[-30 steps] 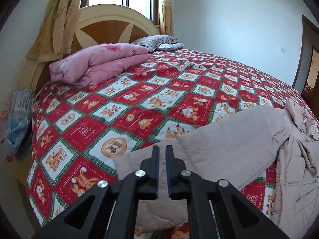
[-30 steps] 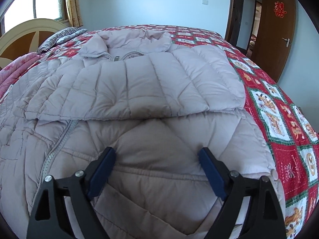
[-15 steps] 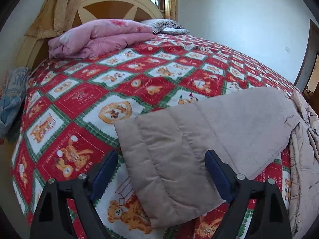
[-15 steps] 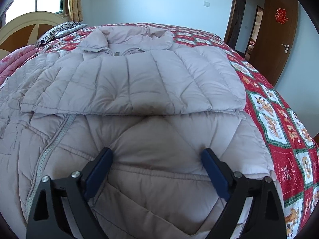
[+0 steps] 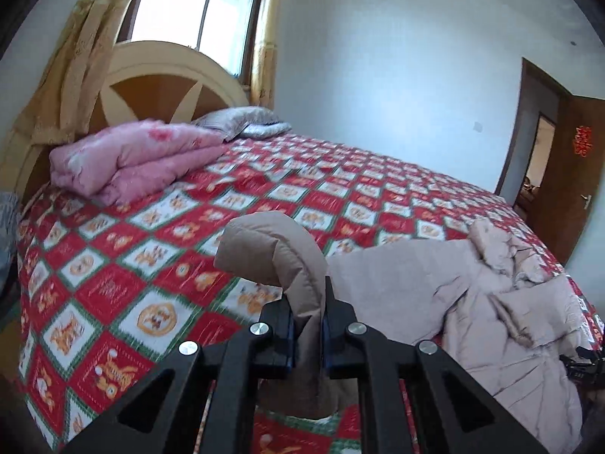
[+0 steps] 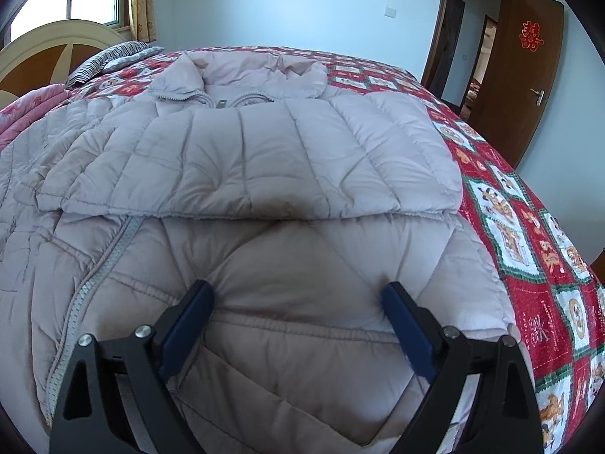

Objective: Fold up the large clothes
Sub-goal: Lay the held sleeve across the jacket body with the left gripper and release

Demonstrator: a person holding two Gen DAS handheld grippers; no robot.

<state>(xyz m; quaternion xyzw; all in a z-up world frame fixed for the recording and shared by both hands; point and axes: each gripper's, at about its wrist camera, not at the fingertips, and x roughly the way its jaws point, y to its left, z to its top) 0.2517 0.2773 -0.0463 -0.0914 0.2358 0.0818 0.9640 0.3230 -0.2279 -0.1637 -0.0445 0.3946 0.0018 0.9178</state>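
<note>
ahead of me a red patterned bedspread (image 5: pixel 159 265) covers the bed. a folded pink quilt (image 5: pixel 132 159) and a grey pillow (image 5: pixel 245 123) lie by the headboard (image 5: pixel 159 87), under the curtained window (image 5: pixel 193 11). a brown door (image 6: pixel 522 87) stands open.

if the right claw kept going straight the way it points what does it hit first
Most likely the puffy jacket: the open right claw already sits low over its quilted front, with the folded-over sleeve just ahead. Depth is unclear, but nothing else shows in between.
</note>
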